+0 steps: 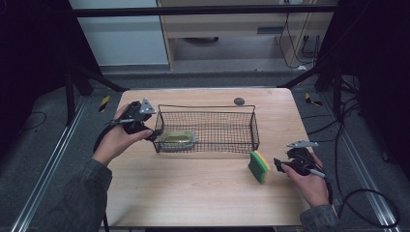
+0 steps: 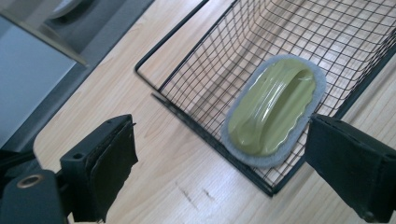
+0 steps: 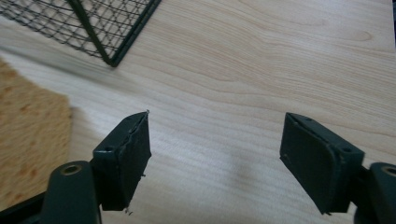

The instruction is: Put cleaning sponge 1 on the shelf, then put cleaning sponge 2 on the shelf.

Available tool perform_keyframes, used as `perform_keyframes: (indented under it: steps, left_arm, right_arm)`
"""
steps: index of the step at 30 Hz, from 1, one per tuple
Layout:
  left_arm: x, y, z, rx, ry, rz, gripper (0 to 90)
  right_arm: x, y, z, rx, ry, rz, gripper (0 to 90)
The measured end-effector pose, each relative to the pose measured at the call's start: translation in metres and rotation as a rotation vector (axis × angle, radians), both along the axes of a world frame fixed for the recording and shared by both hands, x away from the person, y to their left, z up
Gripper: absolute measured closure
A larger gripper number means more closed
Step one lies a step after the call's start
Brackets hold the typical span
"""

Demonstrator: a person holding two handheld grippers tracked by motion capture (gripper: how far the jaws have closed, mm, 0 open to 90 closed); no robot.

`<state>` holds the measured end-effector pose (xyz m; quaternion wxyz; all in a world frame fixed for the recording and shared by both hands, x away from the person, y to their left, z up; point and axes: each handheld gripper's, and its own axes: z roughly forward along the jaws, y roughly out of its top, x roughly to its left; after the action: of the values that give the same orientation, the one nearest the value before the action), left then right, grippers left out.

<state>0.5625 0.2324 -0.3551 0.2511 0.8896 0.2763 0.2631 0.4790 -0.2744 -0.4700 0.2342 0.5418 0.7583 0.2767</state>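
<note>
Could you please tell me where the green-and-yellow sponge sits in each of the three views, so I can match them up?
High view: the sponge stands on edge on the table, right of the wire basket, just left of the right gripper.
Left gripper view: not in it.
Right gripper view: its yellow face fills the left edge.
Shared landmark: the wire basket, also in the left gripper view.
</note>
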Motion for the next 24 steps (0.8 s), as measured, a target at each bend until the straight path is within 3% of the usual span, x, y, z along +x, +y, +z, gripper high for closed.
perform_keyframes:
  steps: [3, 6, 9, 11, 12, 13, 14, 15, 17, 18, 19, 22, 24]
  left_arm:
    - [-0.007, 0.016, -0.004, -0.034, -0.022, 0.041, 8.3]
    - [-0.014, 0.035, -0.017, -0.065, -0.010, 0.096, 8.3]
    - [-0.020, 0.053, -0.043, -0.075, 0.014, 0.145, 8.3]
    - [-0.024, 0.061, -0.064, -0.090, 0.071, 0.178, 8.5]
    - [-0.026, 0.063, -0.075, -0.086, 0.088, 0.191, 8.5]
    - [-0.026, 0.063, -0.075, -0.086, 0.088, 0.191, 8.5]
    - [-0.028, 0.067, -0.095, -0.095, 0.126, 0.207, 8.5]
    - [-0.030, 0.068, -0.105, -0.115, 0.144, 0.215, 8.6]
    - [-0.031, 0.068, -0.111, -0.123, 0.153, 0.219, 8.5]
    - [-0.031, 0.068, -0.119, -0.100, 0.181, 0.218, 8.5]
    - [-0.033, 0.067, -0.124, -0.088, 0.185, 0.218, 7.9]
    - [-0.037, 0.067, -0.133, -0.111, 0.201, 0.221, 7.5]
    - [-0.039, 0.067, -0.136, -0.148, 0.195, 0.237, 6.3]
  right_arm:
    - [-0.006, 0.000, 0.008, 0.000, 0.003, 0.013, 26.3]
    - [-0.015, 0.000, 0.016, 0.013, 0.008, 0.021, 26.6]
    - [-0.025, 0.002, 0.023, 0.021, 0.026, 0.034, 26.7]
    - [-0.032, 0.004, 0.030, 0.033, 0.030, 0.048, 26.7]
    - [-0.035, 0.005, 0.034, 0.034, 0.031, 0.055, 26.5]
    - [-0.038, 0.007, 0.038, 0.033, 0.029, 0.064, 25.9]
    - [-0.041, 0.009, 0.043, 0.028, 0.034, 0.076, 24.5]
    - [-0.042, 0.011, 0.047, 0.025, 0.035, 0.082, 23.7]
    - [-0.045, 0.014, 0.052, 0.026, 0.043, 0.089, 22.5]
    - [-0.046, 0.016, 0.056, 0.026, 0.050, 0.094, 21.3]
    - [-0.047, 0.020, 0.062, 0.023, 0.060, 0.110, 19.1]
    - [-0.048, 0.031, 0.073, 0.015, 0.082, 0.139, 13.5]
    - [-0.046, 0.038, 0.080, 0.011, 0.093, 0.152, 11.4]
